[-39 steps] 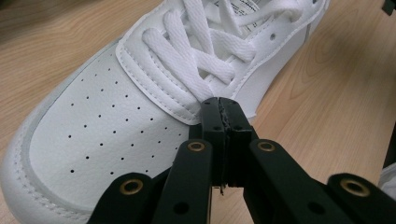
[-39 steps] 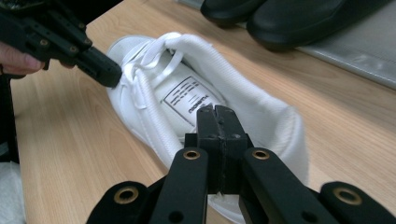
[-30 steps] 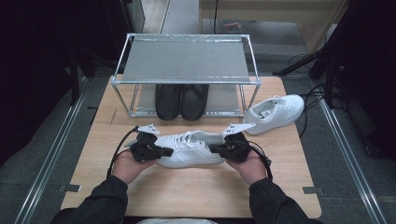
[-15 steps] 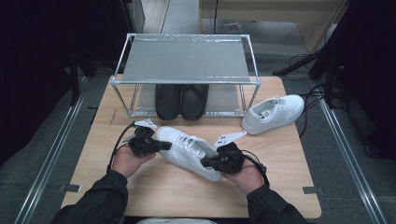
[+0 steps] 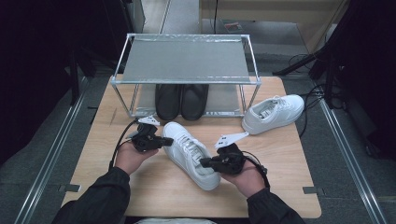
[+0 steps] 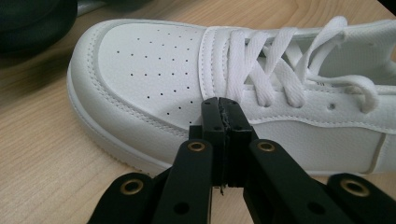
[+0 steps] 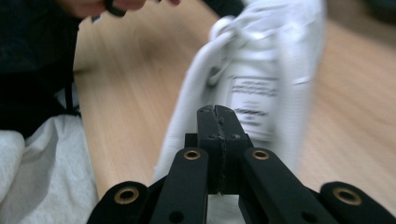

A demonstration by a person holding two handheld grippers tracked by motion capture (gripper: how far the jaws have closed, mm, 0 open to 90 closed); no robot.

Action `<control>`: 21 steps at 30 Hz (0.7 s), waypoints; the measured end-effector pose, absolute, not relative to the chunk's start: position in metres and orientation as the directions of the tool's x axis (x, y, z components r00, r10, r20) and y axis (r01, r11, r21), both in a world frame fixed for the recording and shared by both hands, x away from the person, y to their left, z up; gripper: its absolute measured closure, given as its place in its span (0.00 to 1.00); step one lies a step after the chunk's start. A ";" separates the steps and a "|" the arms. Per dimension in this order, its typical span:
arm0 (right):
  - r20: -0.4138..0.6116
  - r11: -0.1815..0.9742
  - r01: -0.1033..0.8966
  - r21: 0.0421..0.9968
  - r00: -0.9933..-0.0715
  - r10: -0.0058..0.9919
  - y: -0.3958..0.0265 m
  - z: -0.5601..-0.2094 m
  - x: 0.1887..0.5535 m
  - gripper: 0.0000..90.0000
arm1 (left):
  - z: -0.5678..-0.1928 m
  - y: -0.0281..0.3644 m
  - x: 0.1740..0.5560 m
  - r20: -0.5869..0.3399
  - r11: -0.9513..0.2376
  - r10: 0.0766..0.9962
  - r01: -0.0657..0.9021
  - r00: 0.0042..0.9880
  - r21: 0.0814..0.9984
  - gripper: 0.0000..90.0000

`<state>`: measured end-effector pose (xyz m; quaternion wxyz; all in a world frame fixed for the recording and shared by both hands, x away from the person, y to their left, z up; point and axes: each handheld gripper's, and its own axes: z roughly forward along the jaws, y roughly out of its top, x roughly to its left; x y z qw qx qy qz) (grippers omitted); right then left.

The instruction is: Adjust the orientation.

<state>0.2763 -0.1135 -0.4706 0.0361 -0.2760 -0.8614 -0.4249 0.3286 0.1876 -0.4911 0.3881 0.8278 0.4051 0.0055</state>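
Note:
A white sneaker lies slantwise on the wooden table, toe toward the rack and heel toward the person. My left gripper is shut, and its tips rest against the side of the sneaker near the perforated toe, with nothing between the jaws. My right gripper is shut too. In its own view the right gripper presses its tips against the heel end of the blurred sneaker, where a printed label shows inside.
A second white sneaker lies at the right, near the rack's right leg. A metal two-level rack stands at the back with a pair of black shoes on its lower level. Cables trail from both grippers.
The sneaker has turned from lying crosswise to slantwise. Its heel end swung toward the person with the right gripper, while the left gripper stayed near the toe.

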 end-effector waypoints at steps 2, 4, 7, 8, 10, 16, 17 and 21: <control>0.292 0.465 0.510 0.724 -0.837 0.463 -0.123 -0.467 0.280 1.00 | -0.489 0.188 0.326 -0.297 -0.373 0.679 0.664 0.671 0.648 1.00; 0.283 0.459 0.508 0.729 -0.834 0.475 -0.131 -0.465 0.284 1.00 | -0.488 0.185 0.320 -0.289 -0.384 0.676 0.659 0.678 0.647 1.00; 0.272 0.468 0.511 0.722 -0.830 0.487 -0.138 -0.467 0.291 1.00 | -0.487 0.183 0.311 -0.283 -0.392 0.669 0.650 0.687 0.651 1.00; 0.272 0.466 0.514 0.720 -0.827 0.491 -0.139 -0.469 0.294 1.00 | -0.487 0.183 0.308 -0.285 -0.390 0.667 0.649 0.688 0.653 1.00; 0.273 0.469 0.517 0.716 -0.826 0.494 -0.141 -0.471 0.300 1.00 | -0.488 0.183 0.302 -0.307 -0.367 0.671 0.662 0.675 0.654 1.00; 0.270 0.509 0.516 0.689 -0.834 0.480 -0.133 -0.477 0.311 1.00 | -0.497 0.175 0.283 -0.347 -0.345 0.665 0.684 0.662 0.643 1.00; 0.265 0.512 0.507 0.693 -0.840 0.473 -0.132 -0.476 0.313 1.00 | -0.499 0.175 0.281 -0.351 -0.340 0.664 0.684 0.661 0.645 1.00; 0.261 0.530 0.503 0.683 -0.846 0.466 -0.126 -0.477 0.314 1.00 | -0.508 0.169 0.277 -0.356 -0.337 0.674 0.698 0.647 0.631 1.00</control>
